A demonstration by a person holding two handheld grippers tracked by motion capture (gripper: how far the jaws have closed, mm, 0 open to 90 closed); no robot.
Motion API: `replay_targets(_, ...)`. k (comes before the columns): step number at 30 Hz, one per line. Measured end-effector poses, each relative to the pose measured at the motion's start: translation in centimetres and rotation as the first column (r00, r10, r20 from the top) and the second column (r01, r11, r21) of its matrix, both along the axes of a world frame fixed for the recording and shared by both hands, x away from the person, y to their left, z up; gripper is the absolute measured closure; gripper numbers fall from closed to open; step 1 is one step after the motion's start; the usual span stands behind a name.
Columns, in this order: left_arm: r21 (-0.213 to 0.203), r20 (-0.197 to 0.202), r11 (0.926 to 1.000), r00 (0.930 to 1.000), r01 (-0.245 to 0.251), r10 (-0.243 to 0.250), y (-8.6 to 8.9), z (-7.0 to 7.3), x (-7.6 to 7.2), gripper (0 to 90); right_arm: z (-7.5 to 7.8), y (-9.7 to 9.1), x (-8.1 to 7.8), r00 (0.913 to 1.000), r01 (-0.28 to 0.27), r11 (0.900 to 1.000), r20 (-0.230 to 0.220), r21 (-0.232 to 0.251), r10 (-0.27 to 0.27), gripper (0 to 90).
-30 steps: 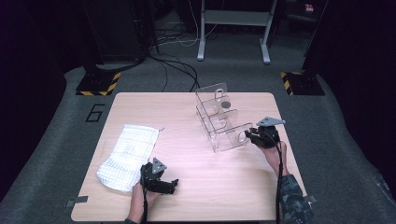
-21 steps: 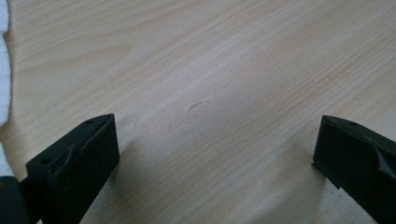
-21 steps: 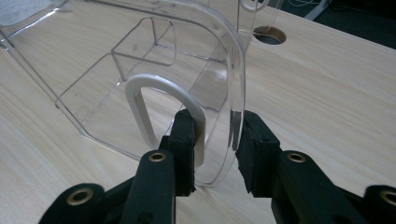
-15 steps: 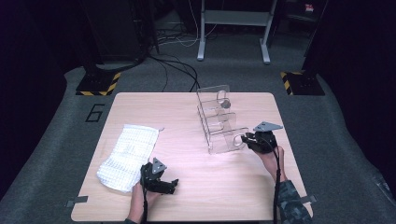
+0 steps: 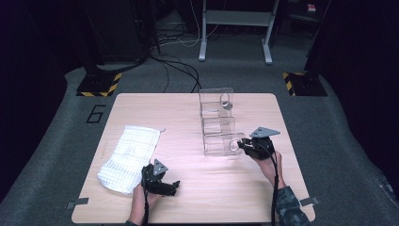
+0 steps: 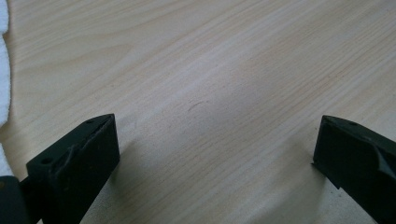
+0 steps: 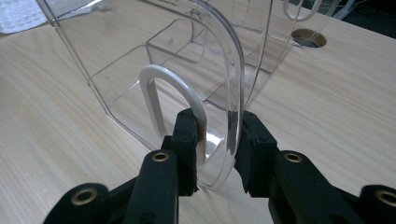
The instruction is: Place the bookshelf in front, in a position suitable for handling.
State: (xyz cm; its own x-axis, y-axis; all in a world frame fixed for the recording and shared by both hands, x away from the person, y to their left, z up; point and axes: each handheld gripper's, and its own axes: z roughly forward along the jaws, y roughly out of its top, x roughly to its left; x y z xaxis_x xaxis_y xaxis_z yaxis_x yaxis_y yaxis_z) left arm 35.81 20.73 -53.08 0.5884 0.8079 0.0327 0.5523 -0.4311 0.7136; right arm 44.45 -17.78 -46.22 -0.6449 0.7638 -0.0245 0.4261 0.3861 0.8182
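Rt gripper (image 7: 217, 140) is clamped on the near end wall of the clear acrylic organizer (image 5: 219, 125): one jaw sits inside the white-edged handle slot (image 7: 173, 98), the other on the wall's outer rounded edge, so the strip of plastic betw. slot and edge is pinched. Pads look to be in contact both sides; jaws have just been closing slightly, wall betw. them.

Organizer stands upright on the wooden table (image 5: 188, 197), centre-right. Its long axis runs from the gripped near end away toward the table's far edge, w/ compartments stepped along it and a second handle slot at the far end. From the high view, rt gripper (image 5: 249, 147) meets it at the near-right corner, jaws pointing left across the table, i.e. roughly crosswise to the long axis. Judgement: any pull or slide acts on one end only, so the far end may swing; a pull along the long axis toward the person should track straighter than a sideways one.

Lt gripper (image 5: 160, 181) rests near the front-left of the table, jaws wide apart w/ bare wood betw. them (image 6: 210, 135), holding nothing. White waffle-weave cloth (image 5: 127, 157) lies flat just beside it, to its left. Lt gripper is well apart from the organizer; rt hand is the nearer and the only one engaged.
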Motion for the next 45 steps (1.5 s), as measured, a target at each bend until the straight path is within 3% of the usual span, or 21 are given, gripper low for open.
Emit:
replay_targets(16,0.002,-0.001,1.0000,1.0000,0.005,-0.005,0.0,0.0,0.0,0.1,-0.1,2.3,-1.1,0.9954,-0.095,0.9952,-0.013,0.024,0.095,73.7)
replay_targets(27,0.000,-0.002,1.0000,1.0000,0.005,-0.005,0.0,0.0,0.0,0.1,-0.2,4.2,-1.5,0.9840,-0.175,0.9833,-0.028,0.052,0.176,76.2)
replay_targets(34,-0.001,-0.005,1.0000,1.0000,0.007,-0.007,0.0,0.0,0.0,0.1,0.4,2.7,-1.3,0.9725,-0.231,0.9660,0.002,0.115,0.233,67.2)
replay_targets(38,0.000,-0.002,1.0000,1.0000,0.005,-0.005,0.0,0.0,0.0,0.1,1.0,0.7,-0.9,0.9673,-0.253,0.9567,0.016,0.144,0.253,60.9)
replay_targets(45,0.000,-0.003,1.0000,1.0000,0.005,-0.005,0.0,0.0,0.0,0.1,1.8,-1.0,0.5,0.9713,-0.238,0.9595,0.040,0.151,0.235,57.2)
